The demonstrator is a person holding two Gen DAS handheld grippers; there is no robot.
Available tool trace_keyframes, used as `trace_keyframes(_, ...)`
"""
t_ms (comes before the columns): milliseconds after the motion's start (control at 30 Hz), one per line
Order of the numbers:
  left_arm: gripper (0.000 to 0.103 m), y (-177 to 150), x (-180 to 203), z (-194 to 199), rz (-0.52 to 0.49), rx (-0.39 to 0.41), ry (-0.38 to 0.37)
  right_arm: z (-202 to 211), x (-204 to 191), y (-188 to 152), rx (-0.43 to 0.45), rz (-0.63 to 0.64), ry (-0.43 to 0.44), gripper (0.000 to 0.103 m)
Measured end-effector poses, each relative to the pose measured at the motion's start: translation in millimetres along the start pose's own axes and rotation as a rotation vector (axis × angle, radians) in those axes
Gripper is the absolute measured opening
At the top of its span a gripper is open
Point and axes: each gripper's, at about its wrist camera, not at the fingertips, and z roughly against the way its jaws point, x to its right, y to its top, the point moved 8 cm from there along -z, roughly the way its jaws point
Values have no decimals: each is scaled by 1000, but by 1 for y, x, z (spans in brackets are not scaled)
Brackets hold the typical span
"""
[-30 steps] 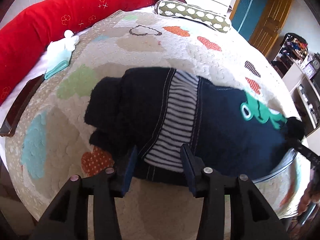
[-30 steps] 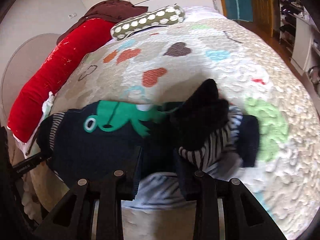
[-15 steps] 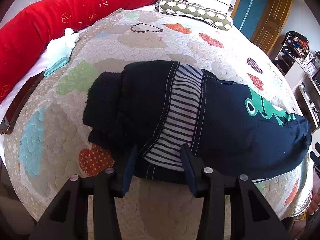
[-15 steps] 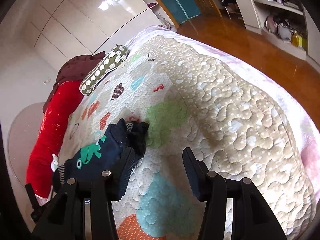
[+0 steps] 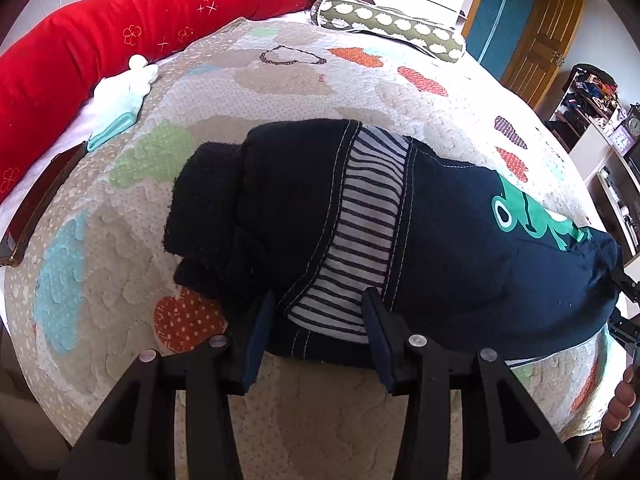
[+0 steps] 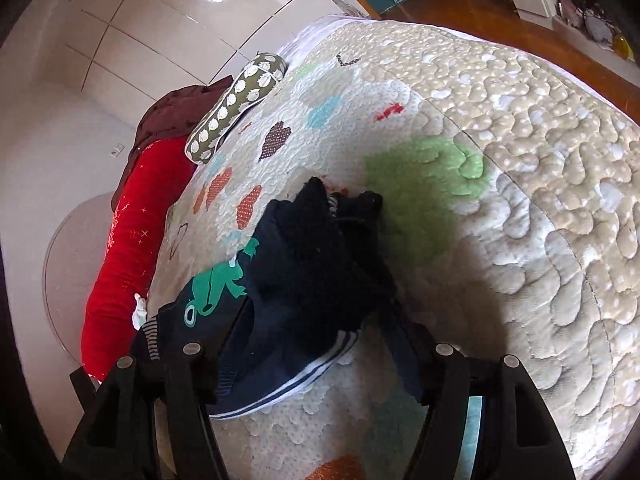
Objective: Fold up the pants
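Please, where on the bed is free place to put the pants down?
Free quilt lies right of the pants, past the green patch. More lies between the pants and the dotted pillow. It is crowded by the red bolster, where a white cloth lies.

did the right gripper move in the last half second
Yes. The right gripper has come back in over the pants; the green patch on the quilt looks nearer.

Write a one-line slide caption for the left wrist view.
Left gripper with jaws open at the near edge of folded navy pants on a heart-patterned quilt.
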Motion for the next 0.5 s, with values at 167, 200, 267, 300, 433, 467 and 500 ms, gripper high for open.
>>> trace_keyframes(167, 44, 5, 8, 19, 1, 0, -61, -8, -4, 3, -7, 12, -1, 70)
trace_keyframes(200, 44, 8, 13, 24, -1, 1, -94, -8, -5, 3, -6, 16, 0, 70)
trace_keyframes(267, 44, 15, 27, 34, -18, 4, -137, -9, -4, 2, 1, 23, 0, 70)
trace_keyframes(300, 44, 19, 37, 38, -37, 8, -148, -11, -4, 4, 5, 26, 1, 70)
trace_keyframes(433, 44, 30, 77, 38, -102, -16, -195, -9, -2, 1, 22, 38, 15, 68)
trace_keyframes(467, 44, 31, 88, 36, -114, -25, -208, -8, -2, 1, 24, 39, 19, 68)
trace_keyframes(500, 44, 32, 96, 35, -122, -32, -217, -7, -2, 0, 25, 42, 23, 68)
